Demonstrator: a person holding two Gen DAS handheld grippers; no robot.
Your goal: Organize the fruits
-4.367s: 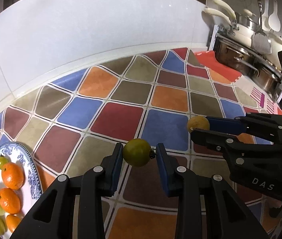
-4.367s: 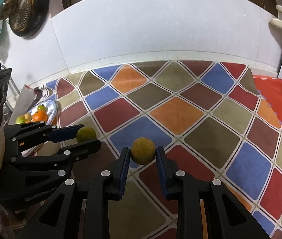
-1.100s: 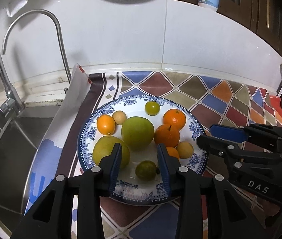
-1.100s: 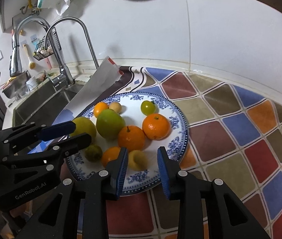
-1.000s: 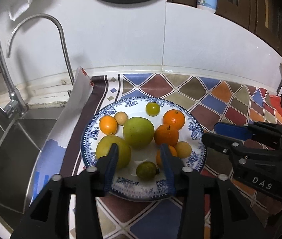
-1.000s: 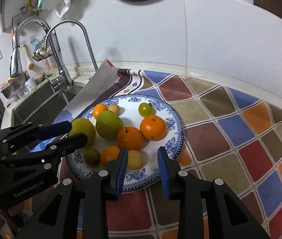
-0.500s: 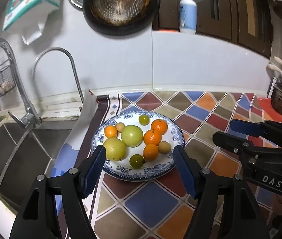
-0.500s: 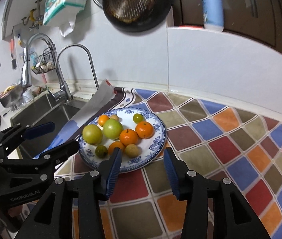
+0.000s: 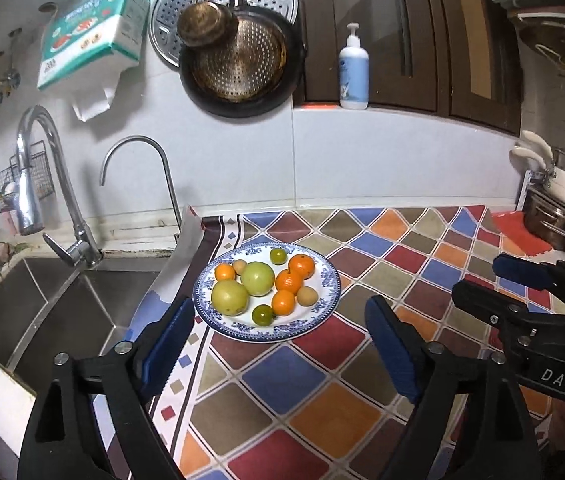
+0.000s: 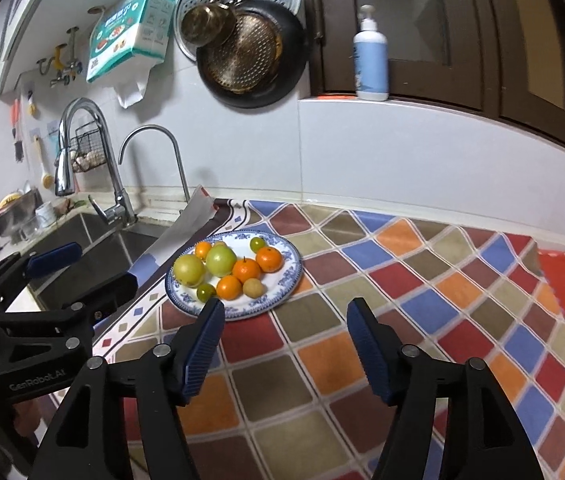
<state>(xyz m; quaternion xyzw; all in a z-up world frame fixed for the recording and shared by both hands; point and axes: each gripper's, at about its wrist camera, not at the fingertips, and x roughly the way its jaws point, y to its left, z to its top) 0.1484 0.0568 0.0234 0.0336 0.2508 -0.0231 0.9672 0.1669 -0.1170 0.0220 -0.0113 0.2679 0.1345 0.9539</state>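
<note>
Now both opening claws empty: left claw (image 9: pixel 280 330), right claw (image 10: pixel 284 326).

Nine fruits (image 9: pixel 257 278), orange, green and yellow, sit clustered on a blue-rimmed plate (image 9: pixel 328 294) at the worktop's sink-side edge.

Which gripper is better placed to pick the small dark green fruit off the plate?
Left gripper: its opening, empty jaws frame the small dark green fruit on the blue-patterned plate.

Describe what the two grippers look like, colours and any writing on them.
Both are black plastic frames with silver rivets and two fingers faced with ribbed blue pads. The left gripper reads "GenRobot.AI" in pale letters along its side; the right gripper carries "DAS". No cables or sleeves show.
</note>
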